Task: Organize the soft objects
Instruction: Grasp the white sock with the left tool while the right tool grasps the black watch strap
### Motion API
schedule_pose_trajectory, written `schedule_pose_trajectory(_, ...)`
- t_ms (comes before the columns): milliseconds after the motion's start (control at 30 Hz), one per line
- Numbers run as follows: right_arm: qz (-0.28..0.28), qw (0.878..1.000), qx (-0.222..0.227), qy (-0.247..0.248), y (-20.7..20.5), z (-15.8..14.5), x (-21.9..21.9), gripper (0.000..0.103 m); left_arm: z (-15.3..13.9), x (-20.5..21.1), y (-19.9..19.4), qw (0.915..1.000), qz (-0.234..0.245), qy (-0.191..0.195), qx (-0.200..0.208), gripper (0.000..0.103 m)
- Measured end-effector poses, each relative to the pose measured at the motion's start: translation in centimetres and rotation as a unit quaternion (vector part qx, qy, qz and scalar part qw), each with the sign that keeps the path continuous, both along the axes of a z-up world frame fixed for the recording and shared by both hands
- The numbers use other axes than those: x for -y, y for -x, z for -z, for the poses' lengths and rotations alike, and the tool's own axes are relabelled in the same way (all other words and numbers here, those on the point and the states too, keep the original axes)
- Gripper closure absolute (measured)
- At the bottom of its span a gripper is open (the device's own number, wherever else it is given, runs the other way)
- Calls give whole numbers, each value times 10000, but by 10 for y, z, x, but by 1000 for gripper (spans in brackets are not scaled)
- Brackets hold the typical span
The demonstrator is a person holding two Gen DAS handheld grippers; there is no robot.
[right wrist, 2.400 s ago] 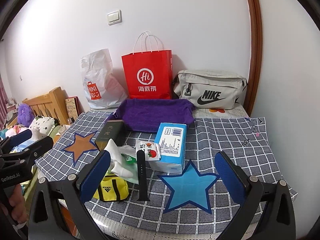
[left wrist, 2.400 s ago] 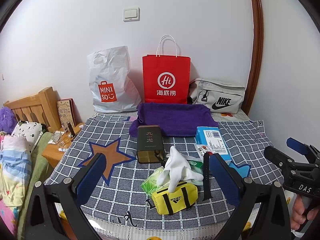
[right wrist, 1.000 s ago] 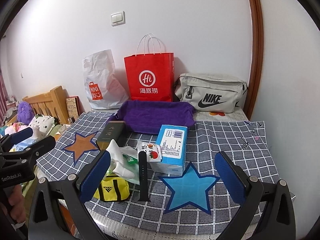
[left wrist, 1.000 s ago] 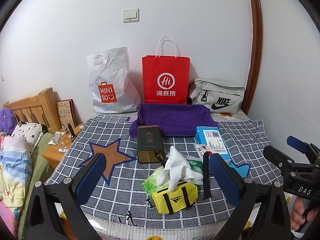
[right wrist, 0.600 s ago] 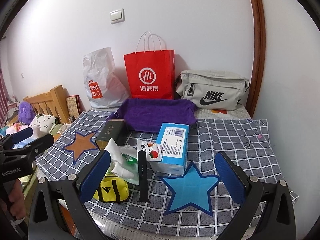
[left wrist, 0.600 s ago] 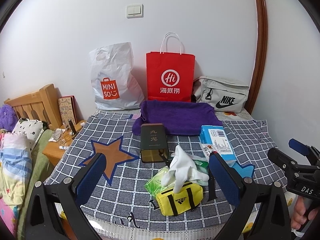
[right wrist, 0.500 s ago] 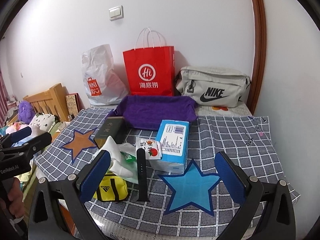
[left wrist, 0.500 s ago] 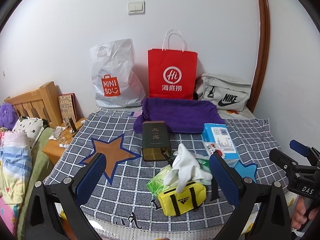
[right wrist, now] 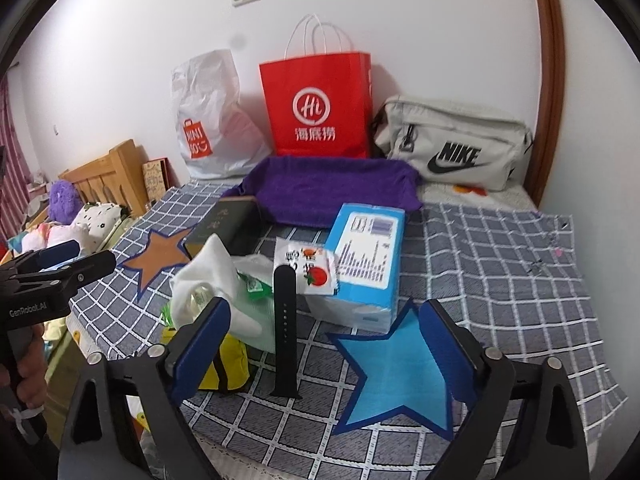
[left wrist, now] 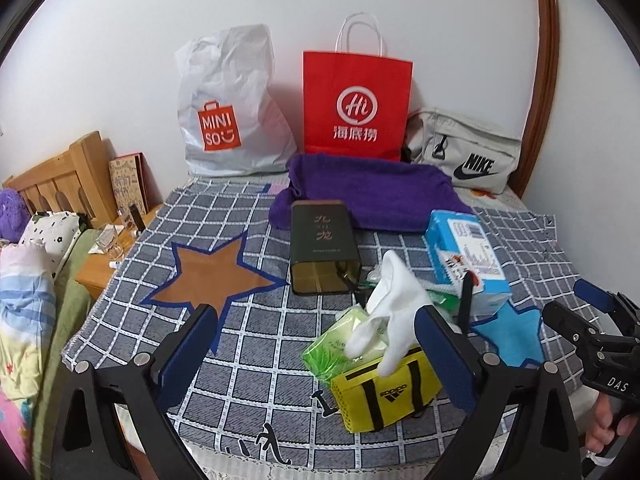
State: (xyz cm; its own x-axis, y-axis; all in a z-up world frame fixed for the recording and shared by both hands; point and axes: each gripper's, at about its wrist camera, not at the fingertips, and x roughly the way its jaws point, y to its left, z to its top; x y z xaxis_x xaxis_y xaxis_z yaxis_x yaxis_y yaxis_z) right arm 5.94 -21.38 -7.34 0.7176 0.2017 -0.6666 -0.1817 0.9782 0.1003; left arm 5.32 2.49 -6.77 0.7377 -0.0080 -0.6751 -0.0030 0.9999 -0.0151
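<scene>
A white glove (left wrist: 394, 294) lies on a green tissue pack (left wrist: 340, 346) and a small yellow Adidas bag (left wrist: 384, 392) at the table's front. A black watch strap (right wrist: 285, 330) lies beside them, next to a blue box (right wrist: 366, 258) and a small snack packet (right wrist: 308, 266). A dark green box (left wrist: 322, 246) lies in front of a folded purple towel (left wrist: 372, 190). My left gripper (left wrist: 316, 354) is open and empty, just left of the yellow bag. My right gripper (right wrist: 320, 344) is open and empty over the strap and a blue star patch (right wrist: 394, 364).
The table has a grey checked cloth (left wrist: 248, 216). A white Miniso bag (left wrist: 228, 108), a red paper bag (left wrist: 356, 104) and a grey Nike bag (left wrist: 464, 154) stand against the back wall. A wooden headboard (left wrist: 56, 184) and bedside stand (left wrist: 108, 264) lie to the left.
Both grippers have moved forward and lower toward the pile at the table's front. The objects have not moved. Both grippers stay open.
</scene>
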Motion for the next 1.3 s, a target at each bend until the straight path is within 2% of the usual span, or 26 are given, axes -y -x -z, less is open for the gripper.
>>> schedule_pose_trajectory(167, -119, 9994, -299, -105, -13, 26, 1, 18, 19, 1, -13, 9998, 1, -31, -182, 3)
schedule_pose_trajectory(433, -471, 9961, -729, -145, -30, 68, -11, 38, 38, 0, -28, 9990, 70, 107, -427, 3)
schedule_pose_trajectory(633, -704, 9944, -782, -131, -36, 82, -23, 38, 47, 0, -35, 9984, 82, 158, -531, 3)
schedule_pose_trajectory(900, -519, 9945, -875, -252, -52, 94, -26, 38, 54, 2, -40, 9977, 159, 156, -636, 3)
schedule_pose_trajectory(967, -537, 9942, -869, -326, -56, 97, -28, 41, 54, 1, -40, 9976, 179, 184, -638, 3)
schedule_pose_trajectory(1067, -678, 9933, -866, -346, -59, 100, -34, 52, 54, 0, -42, 9975, 227, 228, -632, 3)
schedule_pose_trajectory(1133, -850, 9915, -862, -469, -59, 100, -35, 74, 55, 0, -42, 9973, 269, 261, -632, 3)
schedule_pose_trajectory(1167, -938, 9903, -857, -559, -58, 99, -34, 80, 55, 0, -43, 9972, 289, 275, -636, 3)
schedule_pose_trajectory(1200, -979, 9897, -850, -604, -57, 98, -33, 83, 55, 0, -43, 9971, 306, 287, -631, 3)
schedule_pose_trajectory(1300, -890, 9920, -784, -440, -54, 94, -29, 83, 54, 3, -44, 9969, 390, 355, -591, 3)
